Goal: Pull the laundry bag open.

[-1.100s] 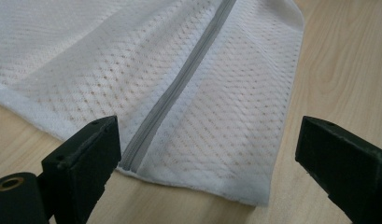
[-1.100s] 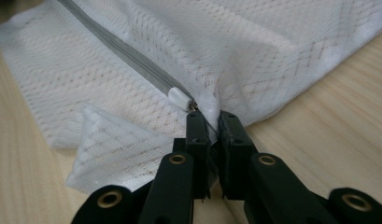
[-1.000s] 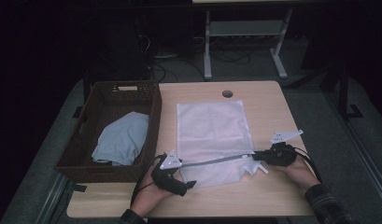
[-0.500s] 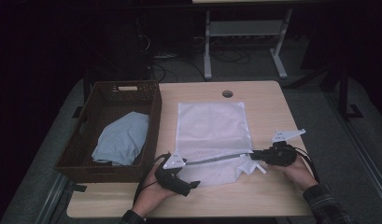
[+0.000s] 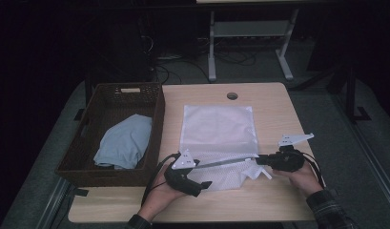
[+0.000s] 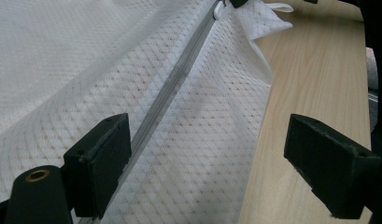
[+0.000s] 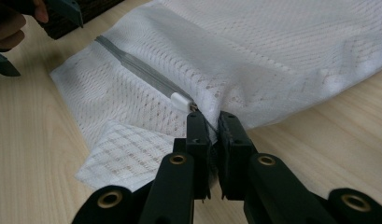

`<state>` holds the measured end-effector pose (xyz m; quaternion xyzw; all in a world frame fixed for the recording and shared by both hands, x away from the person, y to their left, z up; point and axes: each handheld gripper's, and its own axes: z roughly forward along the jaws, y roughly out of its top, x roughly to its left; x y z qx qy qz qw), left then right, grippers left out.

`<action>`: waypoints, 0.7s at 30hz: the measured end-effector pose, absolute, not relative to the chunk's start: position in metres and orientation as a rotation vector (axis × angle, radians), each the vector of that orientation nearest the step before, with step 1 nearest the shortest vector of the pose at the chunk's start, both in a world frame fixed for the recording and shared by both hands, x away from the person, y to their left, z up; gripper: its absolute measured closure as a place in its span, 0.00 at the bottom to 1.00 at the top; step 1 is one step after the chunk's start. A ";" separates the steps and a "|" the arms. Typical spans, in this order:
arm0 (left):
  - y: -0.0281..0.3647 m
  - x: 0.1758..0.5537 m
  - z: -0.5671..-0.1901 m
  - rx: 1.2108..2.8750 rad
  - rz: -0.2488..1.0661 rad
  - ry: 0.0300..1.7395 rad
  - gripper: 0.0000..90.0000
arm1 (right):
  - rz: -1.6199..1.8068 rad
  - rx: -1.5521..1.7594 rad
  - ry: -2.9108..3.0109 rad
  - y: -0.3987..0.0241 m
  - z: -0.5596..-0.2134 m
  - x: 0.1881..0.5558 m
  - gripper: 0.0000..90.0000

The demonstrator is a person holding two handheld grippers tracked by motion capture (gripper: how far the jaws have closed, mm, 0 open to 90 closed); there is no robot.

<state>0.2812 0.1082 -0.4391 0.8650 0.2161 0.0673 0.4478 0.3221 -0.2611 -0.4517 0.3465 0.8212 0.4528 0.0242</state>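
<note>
A white mesh bag [image 5: 217,129] lies flat on the wooden table [image 5: 278,200], its grey zipper [image 5: 226,161] stretched along the near edge. My right gripper [image 7: 214,123] is shut on the bag's fabric at the zipper's right end, just beside the white zipper pull [image 7: 181,100]. My left gripper [image 6: 212,168] is at the zipper's other end [image 6: 170,93]. Its jaws have just been closing but are still wide apart. The mesh and zipper lie between them, and the pads do not press on them. In the high view, the left gripper [image 5: 204,183] and right gripper [image 5: 259,160] hold the zipper line between them.
A dark woven basket [image 5: 80,148] stands at the table's left side with a light blue cloth [image 5: 123,143] inside. A round cable hole [image 5: 232,96] sits near the table's far edge. Bare wood runs along the right and near sides of the bag.
</note>
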 end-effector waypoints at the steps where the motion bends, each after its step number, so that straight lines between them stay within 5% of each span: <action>1: 0.108 0.281 -0.439 2.141 0.167 0.535 0.16 | 1.401 1.072 2.541 -0.261 -0.452 0.322 0.93; 21: 0.076 0.305 -0.431 2.103 0.105 0.499 0.26 | 1.455 1.059 2.504 -0.254 -0.445 0.315 0.93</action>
